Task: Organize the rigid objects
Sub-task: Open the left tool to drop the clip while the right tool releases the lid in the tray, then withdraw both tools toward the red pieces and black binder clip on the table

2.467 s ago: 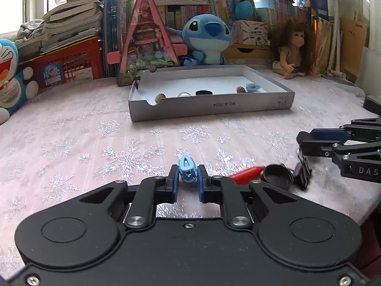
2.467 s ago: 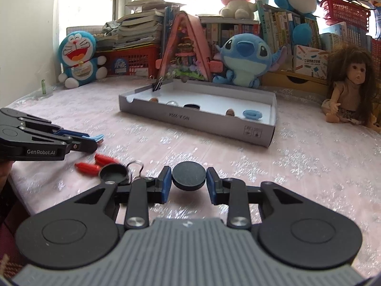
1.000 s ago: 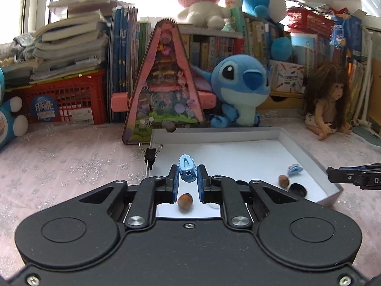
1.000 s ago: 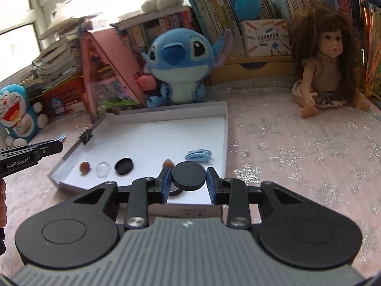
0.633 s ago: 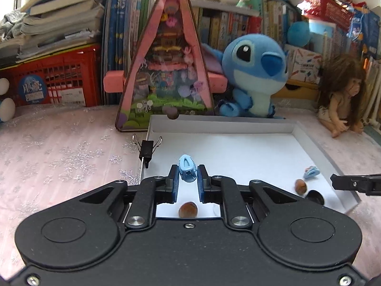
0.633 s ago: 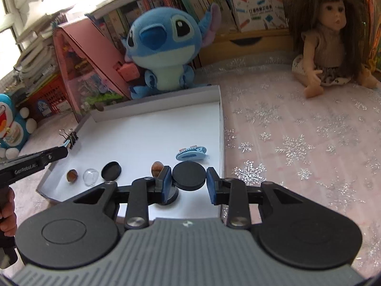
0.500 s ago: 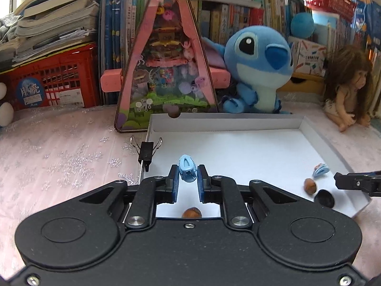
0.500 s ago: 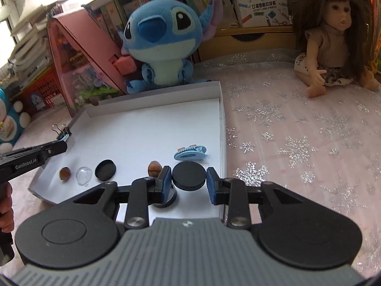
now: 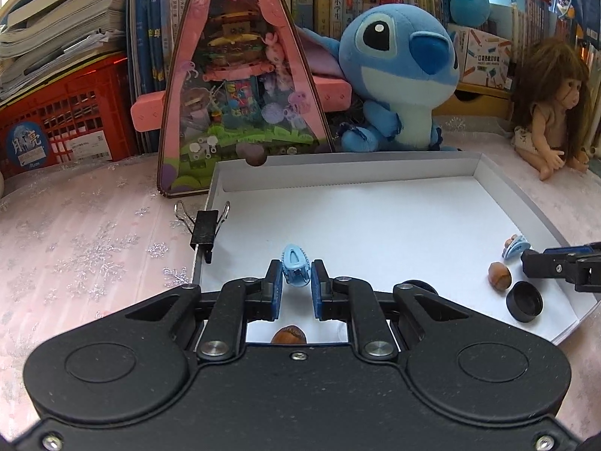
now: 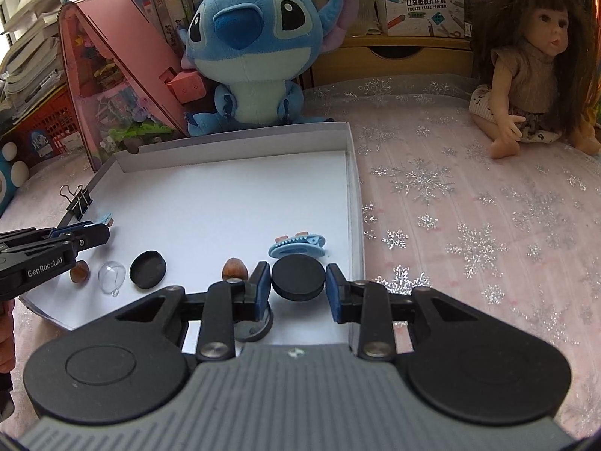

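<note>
While both loads hang over the white tray [image 10: 349,173], we hold the left gripper [image 9: 296,288] with its fingers clamped on a small blue clip [image 9: 296,270], and the right gripper [image 10: 298,287] with its fingers closed on a black disc [image 10: 298,277]. The clip sits above the tray's near left part, close to the binder clip [image 9: 204,227] pinched on the left wall; the disc sits above the near right corner, just inside the right wall.

Already lying on the tray floor are two nuts [image 10: 234,268], a clear dome [image 10: 111,275], a black cap [image 10: 147,263], a second cap [image 10: 255,325] under the right gripper and another blue clip [image 10: 297,247]. We judge the step in hand to be the set-down of both pieces. To do it well, we would lower each gripper until its piece nearly meets the floor, then part the fingers slowly so nothing bounces or rolls. The disc should land flat on bare white, clear of the cap below it and of the nut beside it; the clip needs a spot away from the nut [image 9: 288,336] beneath the left gripper and from the wall.

Readable writing: "GenRobot.AI" on the left gripper's side, as the right camera shows it, and "POCKET LABEL PRINTER" on a box [image 10: 422,0] on the shelf behind the doll [image 10: 533,75]. A round blue label [image 9: 25,146] on the red crate [image 9: 75,120] carries Chinese characters.
</note>
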Demonstrator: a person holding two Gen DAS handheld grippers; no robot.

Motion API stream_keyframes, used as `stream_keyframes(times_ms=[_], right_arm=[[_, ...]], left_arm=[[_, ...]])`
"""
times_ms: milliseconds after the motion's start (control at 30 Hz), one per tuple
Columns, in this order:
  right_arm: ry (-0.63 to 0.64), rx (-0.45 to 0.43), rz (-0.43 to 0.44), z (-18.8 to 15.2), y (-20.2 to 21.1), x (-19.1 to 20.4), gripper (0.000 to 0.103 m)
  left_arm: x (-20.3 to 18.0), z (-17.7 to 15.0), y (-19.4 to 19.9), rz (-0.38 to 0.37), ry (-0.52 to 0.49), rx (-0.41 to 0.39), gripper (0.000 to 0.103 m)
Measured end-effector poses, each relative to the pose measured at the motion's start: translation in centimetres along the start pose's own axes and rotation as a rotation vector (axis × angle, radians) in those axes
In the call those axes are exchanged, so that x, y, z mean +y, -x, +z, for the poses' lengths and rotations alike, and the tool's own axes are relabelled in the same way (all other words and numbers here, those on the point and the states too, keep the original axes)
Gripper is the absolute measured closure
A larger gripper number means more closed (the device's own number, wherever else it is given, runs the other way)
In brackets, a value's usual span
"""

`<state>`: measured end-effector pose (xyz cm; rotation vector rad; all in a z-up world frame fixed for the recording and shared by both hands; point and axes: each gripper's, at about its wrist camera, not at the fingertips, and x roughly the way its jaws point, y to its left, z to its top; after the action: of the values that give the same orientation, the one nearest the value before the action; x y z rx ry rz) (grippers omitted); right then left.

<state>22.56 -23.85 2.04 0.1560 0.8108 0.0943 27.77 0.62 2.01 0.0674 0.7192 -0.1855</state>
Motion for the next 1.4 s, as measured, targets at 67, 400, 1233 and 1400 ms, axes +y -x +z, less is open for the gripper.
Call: stream_keyframes(times_ms=[67,400,1233,1400], right_arm=[[0.002,0.000,-0.004,0.1,-0.1,0.0,0.066],[0.014,0.009,-0.013,0.1,-0.6,0.5,0.066],[0.101,-0.132,0.102,-3.6,5.0,0.8,0.028],[0.169,-0.181,0.137,-5.7,7.0,1.4,0.024]], left_arm=[[-0.1,0.0,-0.1,0.004,-0.003,0.003,0.088],[-0.1,-0.4,-0.7,0.012,-0.005,0.015,0.088],[-1.6,-2.5,6.6,-0.055,-0.045,-0.116,0.047],[-2.0,-4.9,8.8,-0.086,-0.037,-0.112,0.045]])
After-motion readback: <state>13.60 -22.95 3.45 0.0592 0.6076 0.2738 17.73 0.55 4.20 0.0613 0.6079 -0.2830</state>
